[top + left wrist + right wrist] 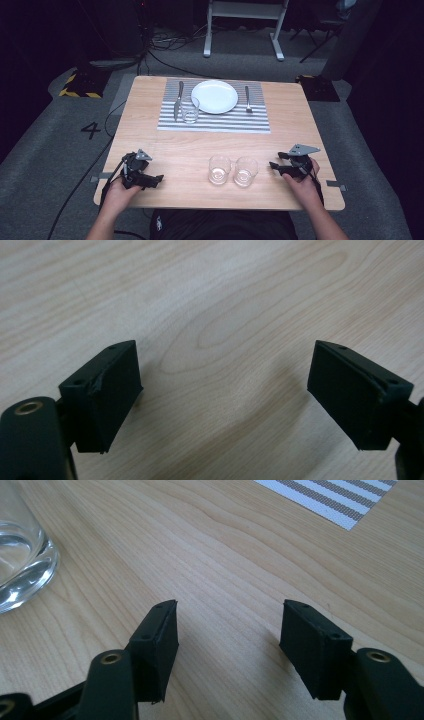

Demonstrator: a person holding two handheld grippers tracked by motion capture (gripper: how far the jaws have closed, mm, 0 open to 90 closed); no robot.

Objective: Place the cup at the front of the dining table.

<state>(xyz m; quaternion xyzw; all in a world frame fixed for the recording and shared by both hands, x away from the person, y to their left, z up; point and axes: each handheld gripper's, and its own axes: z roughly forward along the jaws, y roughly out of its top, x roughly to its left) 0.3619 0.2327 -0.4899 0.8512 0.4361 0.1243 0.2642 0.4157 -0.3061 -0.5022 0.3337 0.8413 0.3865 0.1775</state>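
While both grippers rest empty, jaws apart, near the table's (165, 142) front corners, we judge the right gripper (278, 167) should approach the nearer glass (245, 171), touching its twin (219, 169) at the front edge, squarely, gripping low without nudging either.

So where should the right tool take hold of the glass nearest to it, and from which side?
Grip the right glass across its round wall near the rim, coming level from its right, where the open right tool already rests; the other glass stands close on its left.
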